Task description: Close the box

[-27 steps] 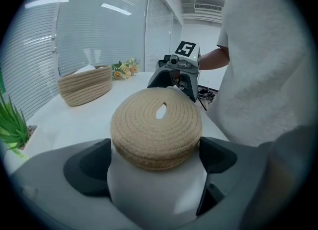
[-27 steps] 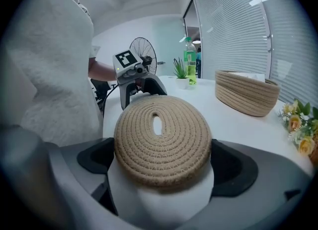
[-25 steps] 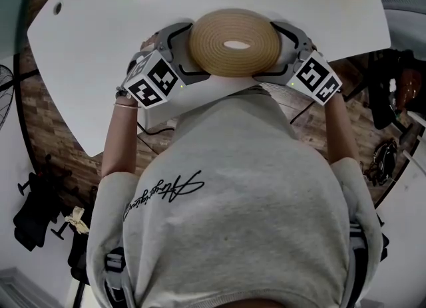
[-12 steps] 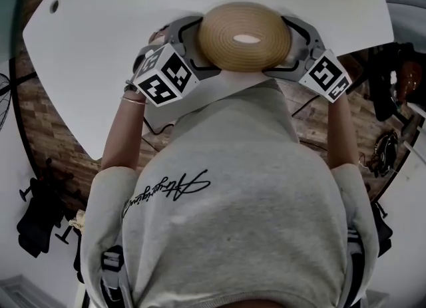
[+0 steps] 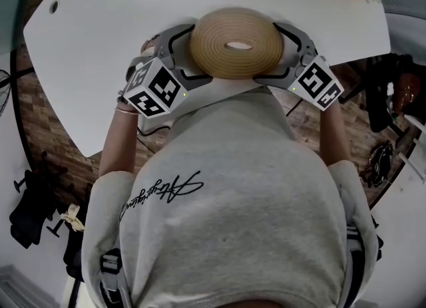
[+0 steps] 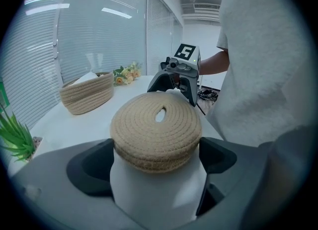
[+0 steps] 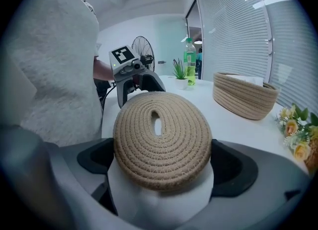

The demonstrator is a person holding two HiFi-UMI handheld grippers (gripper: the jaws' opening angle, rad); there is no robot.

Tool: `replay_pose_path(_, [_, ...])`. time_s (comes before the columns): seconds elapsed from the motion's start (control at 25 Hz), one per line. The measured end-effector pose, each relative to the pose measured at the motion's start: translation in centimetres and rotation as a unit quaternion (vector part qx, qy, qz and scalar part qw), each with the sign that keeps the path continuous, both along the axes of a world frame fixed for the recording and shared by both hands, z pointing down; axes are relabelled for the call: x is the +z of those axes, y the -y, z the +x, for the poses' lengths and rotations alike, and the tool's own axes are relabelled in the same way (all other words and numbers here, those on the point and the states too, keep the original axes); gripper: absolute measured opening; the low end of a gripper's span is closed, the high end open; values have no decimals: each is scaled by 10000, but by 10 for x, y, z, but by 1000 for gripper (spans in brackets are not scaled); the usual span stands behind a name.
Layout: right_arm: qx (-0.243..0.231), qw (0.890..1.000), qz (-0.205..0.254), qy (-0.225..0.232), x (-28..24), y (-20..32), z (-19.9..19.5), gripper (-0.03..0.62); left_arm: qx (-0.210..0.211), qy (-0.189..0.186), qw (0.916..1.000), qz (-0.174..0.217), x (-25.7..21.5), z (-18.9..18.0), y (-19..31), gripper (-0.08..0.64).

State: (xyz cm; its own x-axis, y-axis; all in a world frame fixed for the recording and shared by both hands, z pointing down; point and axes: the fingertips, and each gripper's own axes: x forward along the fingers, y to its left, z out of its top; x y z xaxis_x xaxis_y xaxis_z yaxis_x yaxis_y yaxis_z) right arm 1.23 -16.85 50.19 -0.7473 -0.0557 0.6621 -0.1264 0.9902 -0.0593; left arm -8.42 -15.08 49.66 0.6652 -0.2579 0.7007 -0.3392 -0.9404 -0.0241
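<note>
Jaws of both grippers spread wide, each pair pressed on the lid's rim.
Left gripper (image 6: 155, 162) and right gripper (image 7: 161, 167) clasp the woven lid (image 7: 161, 139) from opposite sides, slot up. Hold it level, carry it forward to the open box (image 7: 244, 95), well beyond the jaws on the bench (image 5: 100, 54), and seat it evenly. Flowers (image 7: 298, 134) near the box could snag.
</note>
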Motion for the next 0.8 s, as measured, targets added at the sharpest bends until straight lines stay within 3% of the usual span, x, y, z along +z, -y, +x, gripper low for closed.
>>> replay_pose_path(0.36, [-208,9993,206,221,-31,21,17,594,-185,-81,9998,91,-22,18,17,529])
replay_pose_path(0.8, [-296,9976,493,395,-65,47,13,594,-293,-59,9987,420,-54,14,42,529])
